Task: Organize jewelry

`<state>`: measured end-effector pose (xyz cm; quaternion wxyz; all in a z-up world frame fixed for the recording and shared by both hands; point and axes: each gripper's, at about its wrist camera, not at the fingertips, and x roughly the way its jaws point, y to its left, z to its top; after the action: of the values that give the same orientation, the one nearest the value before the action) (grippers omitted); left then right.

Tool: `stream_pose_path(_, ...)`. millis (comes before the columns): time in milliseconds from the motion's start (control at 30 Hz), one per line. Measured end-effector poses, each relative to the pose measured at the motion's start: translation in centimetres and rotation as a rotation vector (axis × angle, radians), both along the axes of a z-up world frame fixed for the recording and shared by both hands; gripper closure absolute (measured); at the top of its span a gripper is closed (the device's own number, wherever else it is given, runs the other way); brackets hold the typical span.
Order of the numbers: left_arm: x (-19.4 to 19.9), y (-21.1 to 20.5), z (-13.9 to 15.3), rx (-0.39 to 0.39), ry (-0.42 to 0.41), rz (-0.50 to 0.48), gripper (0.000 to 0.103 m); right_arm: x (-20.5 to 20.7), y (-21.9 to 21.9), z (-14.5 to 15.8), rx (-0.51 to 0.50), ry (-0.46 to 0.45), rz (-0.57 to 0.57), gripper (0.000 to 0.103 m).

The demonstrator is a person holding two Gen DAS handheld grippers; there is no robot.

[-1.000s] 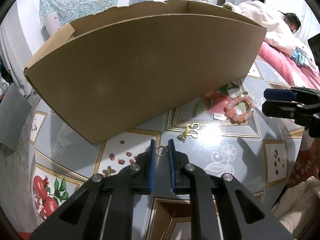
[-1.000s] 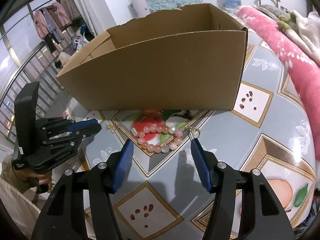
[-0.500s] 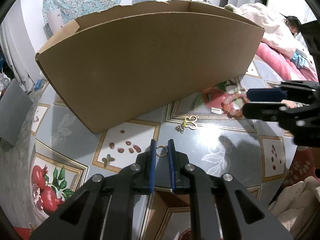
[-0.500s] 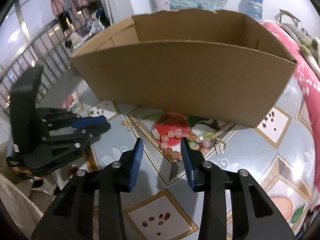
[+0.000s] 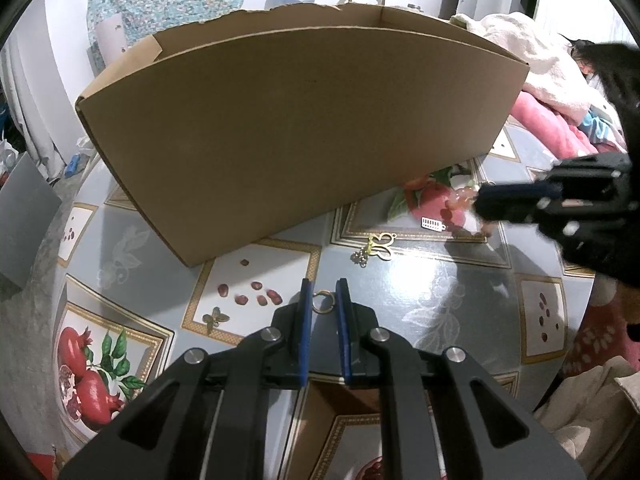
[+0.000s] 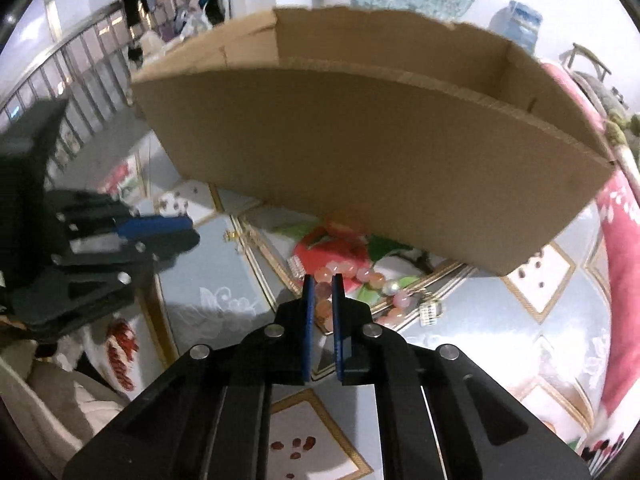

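From the left wrist, the left gripper (image 5: 324, 292) was nearly pressed together, its blue pads pinching a small gold ring (image 5: 323, 303) that stood between the fingertips, just above the patterned table (image 5: 420, 292). Beyond the tips, a gold butterfly charm (image 5: 378, 246) with a small bead cluster lay flat on the table, apart from the gripper. Farther to the right a white tag (image 5: 433, 223) lay beside the pink bead bracelet (image 5: 460, 200), which rested on a printed red fruit near the box's right corner. The right gripper (image 5: 486, 202) reached in from the right edge, its tips at the bracelet; motion blur hid the contact. A large open cardboard box (image 5: 300, 128) stood on the table behind everything, well beyond the ring.

From the right wrist, the right gripper (image 6: 321, 284) was closing, its jaws drawn almost together, with beads of the bracelet (image 6: 360, 276) between the blue pads. The rest of the strand curved off to the right of the tips, ending near a small metal charm (image 6: 430, 312). The tag (image 6: 297, 266) lay just left of the tips. The box (image 6: 380, 168) stood right behind the bracelet, its front wall close to the beads. The left gripper (image 6: 188, 230) showed at the left, blurred, well apart from the bracelet; from here its state could not be told.
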<state>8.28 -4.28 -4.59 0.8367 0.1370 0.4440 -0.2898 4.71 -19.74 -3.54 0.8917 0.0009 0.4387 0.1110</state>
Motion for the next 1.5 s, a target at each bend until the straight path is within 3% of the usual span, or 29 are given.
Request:
stream_pose_path(167, -0.1, 0.0, 0.0, -0.003, 0.001, 0.001, 0.092, -1.5, -2.5, 3.2, 0.1, -0.059, -0.028, 0.097)
stream_pose_path(300, -0.1, 0.1, 0.0, -0.003, 0.003, 0.004, 0.092, -2.6, -2.6, 4.8, 0.149, -0.076, 0.013, 0.097)
stream_pose_path(667, 0.0, 0.2, 0.0, -0.003, 0.003, 0.003, 0.092, -3.7, 2.7, 0.7, 0.164, 0.076, 0.185, 0.094)
stream_pose_path(733, 0.0, 0.2, 0.0, -0.004, 0.003, 0.003, 0.092, -3.7, 2.7, 0.8, 0.161, 0.082, 0.186, 0.082)
stream_pose_path(767, 0.0, 0.2, 0.0, -0.004, 0.002, 0.003, 0.092, -3.7, 2.5, 0.9, 0.165, 0.075, 0.178, 0.068)
stream_pose_path(800, 0.0, 0.2, 0.0, -0.005, 0.002, 0.003, 0.092, -3.7, 2.1, 1.2, 0.176, 0.067, 0.168, 0.062)
stream_pose_path(1000, 0.0, 0.3, 0.0, -0.005, 0.002, 0.003, 0.092, -2.3, 0.2, 1.4, 0.252, 0.054, 0.091, 0.062)
stream_pose_path(1133, 0.0, 0.4, 0.0, -0.004, 0.005, 0.004, 0.092, -0.6, 0.7, 0.8, 0.26, 0.052, 0.076, 0.069)
stream_pose_path(1367, 0.2, 0.7, 0.2, -0.007, 0.012, 0.017, 0.092, 1.2, 2.6, 0.3, 0.195, 0.03, 0.109, 0.076)
stream_pose_path(1500, 0.3, 0.9, 0.1, -0.015, 0.014, 0.02, 0.092, 1.9, 3.6, 0.1, 0.139, 0.007, 0.136, 0.087)
